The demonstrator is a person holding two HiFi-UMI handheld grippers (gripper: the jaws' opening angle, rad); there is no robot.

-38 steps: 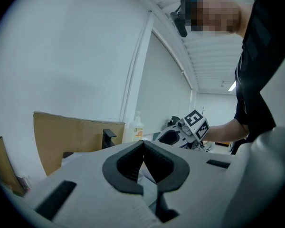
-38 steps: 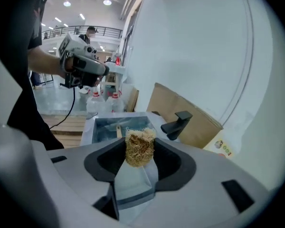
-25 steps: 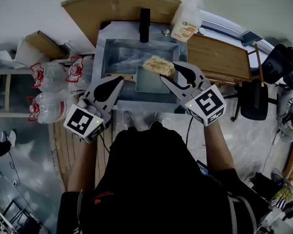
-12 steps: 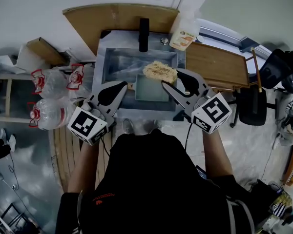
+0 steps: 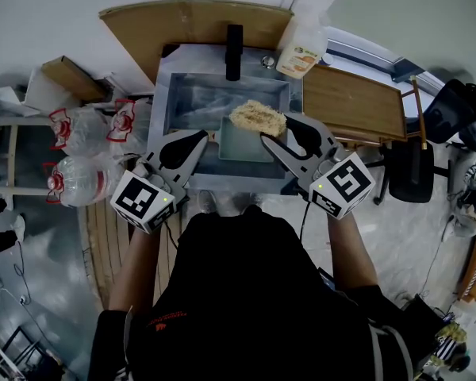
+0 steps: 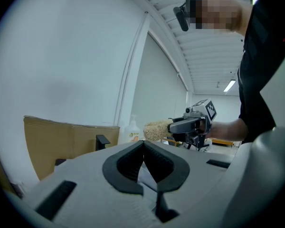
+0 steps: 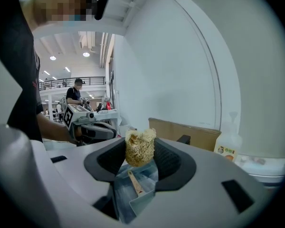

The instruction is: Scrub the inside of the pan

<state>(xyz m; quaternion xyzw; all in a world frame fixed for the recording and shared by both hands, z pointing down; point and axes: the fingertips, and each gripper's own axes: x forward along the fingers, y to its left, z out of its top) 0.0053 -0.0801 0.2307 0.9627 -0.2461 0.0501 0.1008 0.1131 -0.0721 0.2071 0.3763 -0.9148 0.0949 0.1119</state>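
Just below the scrubber (image 5: 258, 118), the pan (image 5: 242, 143) looks grey-blue.

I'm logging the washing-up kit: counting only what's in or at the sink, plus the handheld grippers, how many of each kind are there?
Pan: 1
Loofah scrubber: 1
Soap bottle: 1
Tap: 1
Grippers: 2, the left gripper and the right gripper
Total: 6
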